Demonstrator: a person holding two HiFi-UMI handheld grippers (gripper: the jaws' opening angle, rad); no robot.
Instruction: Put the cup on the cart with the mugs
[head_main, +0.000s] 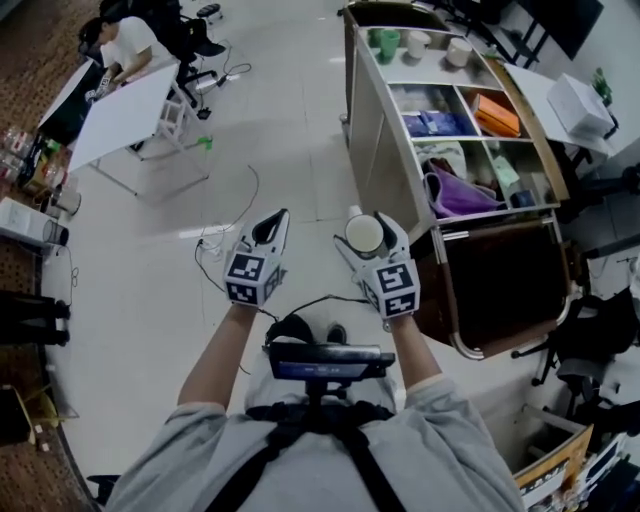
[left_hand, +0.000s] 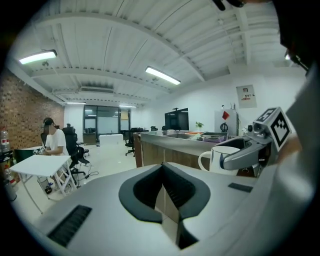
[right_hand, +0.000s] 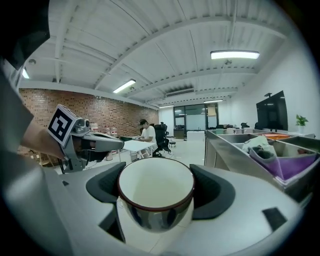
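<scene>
Your right gripper (head_main: 368, 224) has its jaws clamped on the cup (right_hand: 156, 192), one pad on each side of the body, mouth up and empty. You are carrying it over the floor, just off the near corner of the cart (head_main: 368, 130). Your left gripper (head_main: 270, 225) is beside it with its jaws together and nothing in them.

The mugs (head_main: 417, 43) stand in the far end section of the cart's top, well apart from where the cup is now. This step is a carry, so walk along the cart's long side rather than reaching from here. The sections between you and the mugs are full of other things, among them a purple bag (head_main: 458, 195), and I'd judge a long reach over them risks a snag.

- Hold the cup level and upright as you go. The pads grip a round, smooth wall, which will likely slip if you tilt or swing it.
- Lift it above the cart's rim before you cross in.
- Pick a bare spot beside the mugs. From here I cannot tell how much room is free there.
- Set the base down flat before you let the jaws part, then draw straight back.
- Hold the left gripper clear of the mugs.
</scene>
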